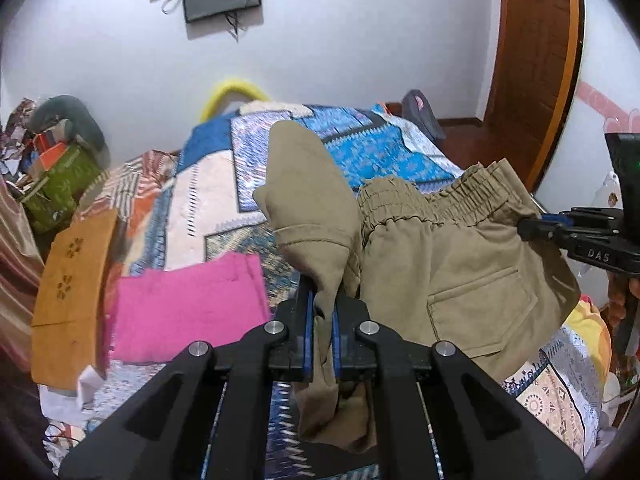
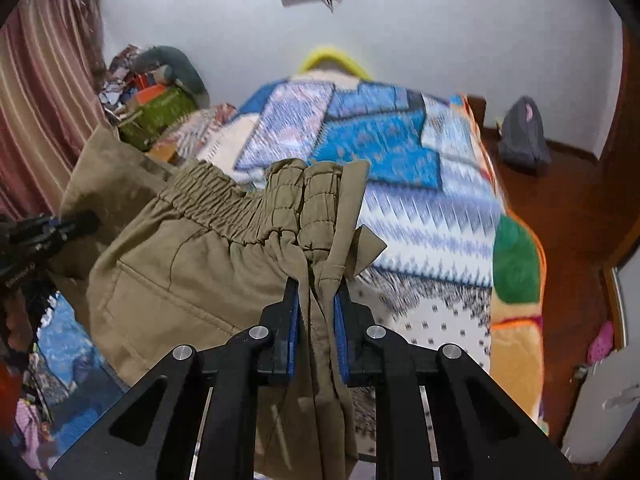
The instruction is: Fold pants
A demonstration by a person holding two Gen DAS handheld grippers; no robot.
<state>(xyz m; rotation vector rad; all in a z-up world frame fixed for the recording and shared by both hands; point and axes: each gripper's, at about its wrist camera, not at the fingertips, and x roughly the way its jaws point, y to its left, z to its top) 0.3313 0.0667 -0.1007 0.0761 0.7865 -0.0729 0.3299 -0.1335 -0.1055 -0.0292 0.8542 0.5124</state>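
The khaki pants (image 1: 452, 280) are held up above the bed (image 1: 224, 184). Fabric is clamped between the fingers of the left gripper (image 1: 323, 312), and the gathered waistband is clamped by the right gripper (image 2: 316, 300). A pink cloth (image 1: 188, 308) lies on the bed.

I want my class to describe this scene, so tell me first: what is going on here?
A person holds a gripper in each hand, and both are clamped on one pair of khaki pants. The left gripper pinches a bunched part of the fabric, and the right gripper grips the elastic waistband. The pants hang lifted above the patterned bedspread, not yet folded. A pink cloth lies on the bed.
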